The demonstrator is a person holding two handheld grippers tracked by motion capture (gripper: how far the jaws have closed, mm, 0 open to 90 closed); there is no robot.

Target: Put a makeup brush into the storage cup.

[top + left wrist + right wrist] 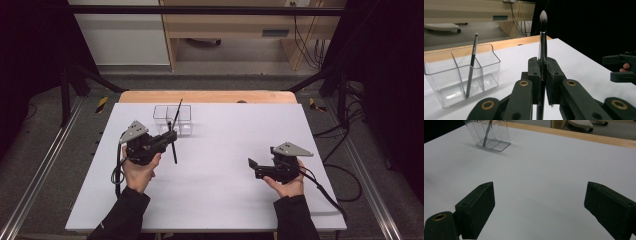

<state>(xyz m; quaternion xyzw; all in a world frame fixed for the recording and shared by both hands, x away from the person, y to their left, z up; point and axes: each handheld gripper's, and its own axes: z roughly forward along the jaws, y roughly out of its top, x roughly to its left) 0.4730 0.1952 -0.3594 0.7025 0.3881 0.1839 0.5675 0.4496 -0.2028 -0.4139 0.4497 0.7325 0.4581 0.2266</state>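
Your right gripper (254, 167): jaws spread wide, nothing between, well right of organizer. Your left gripper (171, 137): clamped on makeup brush (543, 40), just in front of clear organizer (173, 120). Thin brush (472, 63) leans inside organizer.

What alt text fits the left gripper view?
The left gripper is shut on a makeup brush, bristles up. To its left, a clear organizer on the white table holds a thin brush.
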